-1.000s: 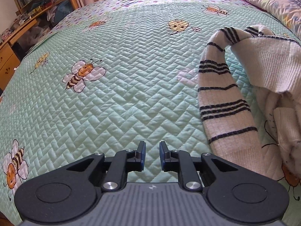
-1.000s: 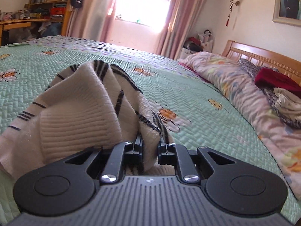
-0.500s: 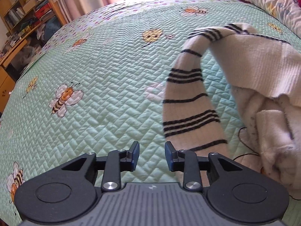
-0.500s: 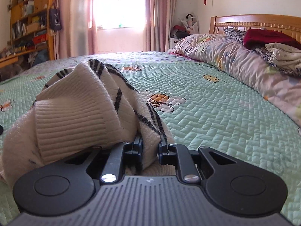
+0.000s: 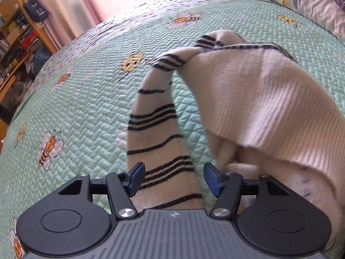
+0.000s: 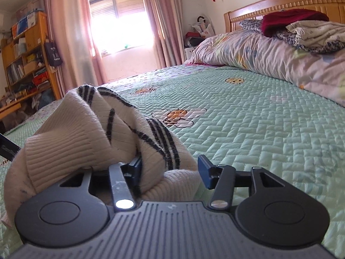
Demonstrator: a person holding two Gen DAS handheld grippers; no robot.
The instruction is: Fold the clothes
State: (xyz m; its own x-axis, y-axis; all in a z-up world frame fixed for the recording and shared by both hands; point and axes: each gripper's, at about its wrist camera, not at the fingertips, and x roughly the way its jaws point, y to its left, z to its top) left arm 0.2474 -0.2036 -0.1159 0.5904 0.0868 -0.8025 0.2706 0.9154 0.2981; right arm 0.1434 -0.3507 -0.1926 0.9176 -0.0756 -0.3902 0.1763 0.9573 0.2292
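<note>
A cream ribbed-knit sweater with thin black stripes point(image 5: 248, 99) lies bunched on the mint-green quilted bedspread printed with bees point(image 5: 86, 112), which serves as the landmark here. In the left wrist view one striped sleeve point(image 5: 157, 133) runs along the bedspread toward the camera, while the sweater's ribbed hem drapes in a raised fold to the right of it.

The left hand-held gripper point(image 5: 173, 179) is released: its jaws have just been opening, and they now stand wide on either side of the striped sleeve. The blue pads point(image 5: 137, 178) sit apart from the knit, so the sleeve lies between them without being pinched.

The right hand-held gripper point(image 6: 170, 171) is released too. Its jaws have just been opening, and a fold of the sweater point(image 6: 90, 129) lies between them. The left pad is against or just beside the knit, partly hidden by it; the right pad point(image 6: 204, 172) stands clear, with bedspread point(image 6: 258, 129) showing past it.

Past the sweater, at the far side of the bedspread, a pale floral duvet point(image 6: 269, 58) is heaped along a wooden headboard point(image 6: 280, 4), with a dark red garment point(image 6: 291, 20) and other folded cloth on top. At the bedspread's left edge stands a wooden bookshelf point(image 6: 25, 60), beside pink curtains point(image 6: 71, 43) framing a bright window.
</note>
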